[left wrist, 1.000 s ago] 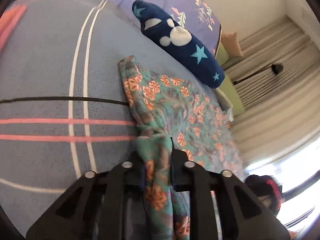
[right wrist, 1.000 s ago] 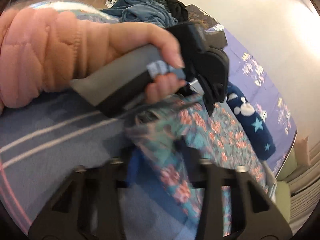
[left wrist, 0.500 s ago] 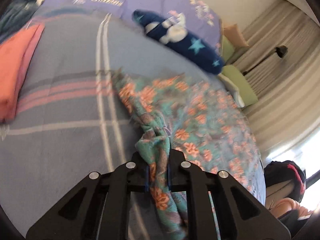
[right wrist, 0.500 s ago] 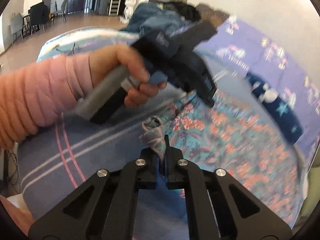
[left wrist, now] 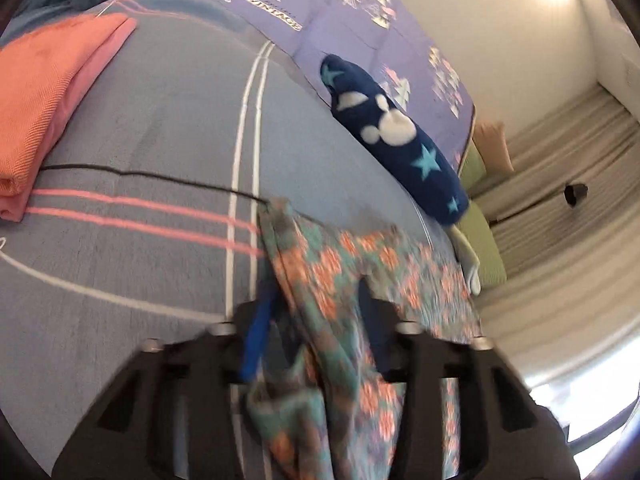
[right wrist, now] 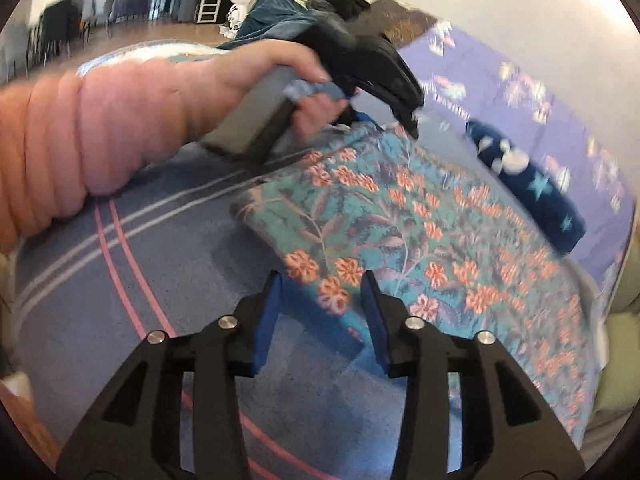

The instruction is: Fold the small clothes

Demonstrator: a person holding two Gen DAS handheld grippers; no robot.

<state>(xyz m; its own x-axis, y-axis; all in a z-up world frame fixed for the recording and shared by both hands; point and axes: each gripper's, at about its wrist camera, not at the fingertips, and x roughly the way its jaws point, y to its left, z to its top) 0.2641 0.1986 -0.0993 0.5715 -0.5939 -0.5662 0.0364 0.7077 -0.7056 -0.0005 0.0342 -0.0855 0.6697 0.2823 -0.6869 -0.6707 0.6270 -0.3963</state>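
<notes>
- Folding seems mid-step: the floral garment (right wrist: 404, 216) lies spread on the striped bedcover (left wrist: 160, 128), one edge doubled near the grippers, the rest running toward the navy star pillow (left wrist: 400, 144).
- The right gripper (right wrist: 322, 300) hovers just off the near corner, jaws wide apart with nothing between the blue pads (right wrist: 266, 320).
- The left gripper (left wrist: 316, 332) is also spread; cloth drapes loosely between its jaws, and blur hides whether a pad touches it.
- To do this well, I would lift both grippers straight up and clear, so no pad drags the laid edge.
- Next, take the two corners of the unfolded end evenly and pinch a single layer.
- Watch the black cable (left wrist: 152, 176) running under the garment's far corner; it could snag.
- The folded orange cloth (left wrist: 44, 92) sits well apart.
</notes>
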